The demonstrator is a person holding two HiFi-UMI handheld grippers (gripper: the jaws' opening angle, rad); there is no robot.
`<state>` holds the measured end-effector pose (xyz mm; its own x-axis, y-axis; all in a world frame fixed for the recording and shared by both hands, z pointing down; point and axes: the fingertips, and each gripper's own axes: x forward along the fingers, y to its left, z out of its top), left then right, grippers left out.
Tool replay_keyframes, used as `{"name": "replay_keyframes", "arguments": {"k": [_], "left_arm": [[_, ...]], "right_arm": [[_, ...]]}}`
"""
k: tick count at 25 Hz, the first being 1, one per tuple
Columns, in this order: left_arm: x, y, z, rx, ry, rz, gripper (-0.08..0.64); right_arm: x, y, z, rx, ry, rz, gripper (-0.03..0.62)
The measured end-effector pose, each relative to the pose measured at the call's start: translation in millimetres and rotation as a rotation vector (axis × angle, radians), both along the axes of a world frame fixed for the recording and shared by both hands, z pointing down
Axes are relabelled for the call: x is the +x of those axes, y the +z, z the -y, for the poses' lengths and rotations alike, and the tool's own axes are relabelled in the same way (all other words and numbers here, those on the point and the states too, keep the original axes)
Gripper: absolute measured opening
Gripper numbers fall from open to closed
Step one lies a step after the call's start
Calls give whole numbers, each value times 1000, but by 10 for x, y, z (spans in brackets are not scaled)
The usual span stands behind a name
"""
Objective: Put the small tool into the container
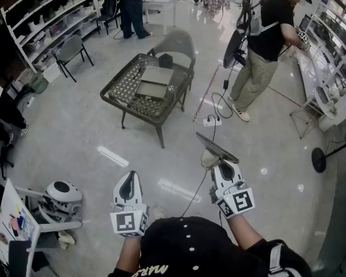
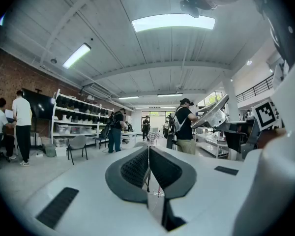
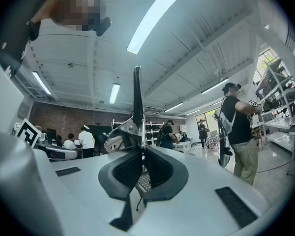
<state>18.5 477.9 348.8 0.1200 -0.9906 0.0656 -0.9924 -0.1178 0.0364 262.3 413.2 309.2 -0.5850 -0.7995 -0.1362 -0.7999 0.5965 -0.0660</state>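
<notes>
While the left claw (image 1: 128,176) sits closed and empty, the right claw (image 1: 224,167) clamps the small tool (image 1: 218,148).

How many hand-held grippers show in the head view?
2: left hand-held gripper at bottom left, shut, empty; right hand-held gripper at bottom right, shut on the small tool.
</notes>
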Motion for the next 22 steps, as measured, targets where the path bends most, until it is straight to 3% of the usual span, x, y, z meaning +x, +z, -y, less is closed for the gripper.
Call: {"name": "replay_keyframes", "arguments": {"k": [9, 22], "left_arm": [[-146, 8, 95, -5, 15, -12, 32], [-669, 38, 158, 5, 92, -8, 32]], "right_arm": [[-242, -4, 60, -1, -21, -6, 15], [-750, 123, 53, -9, 52, 1, 15]]}}
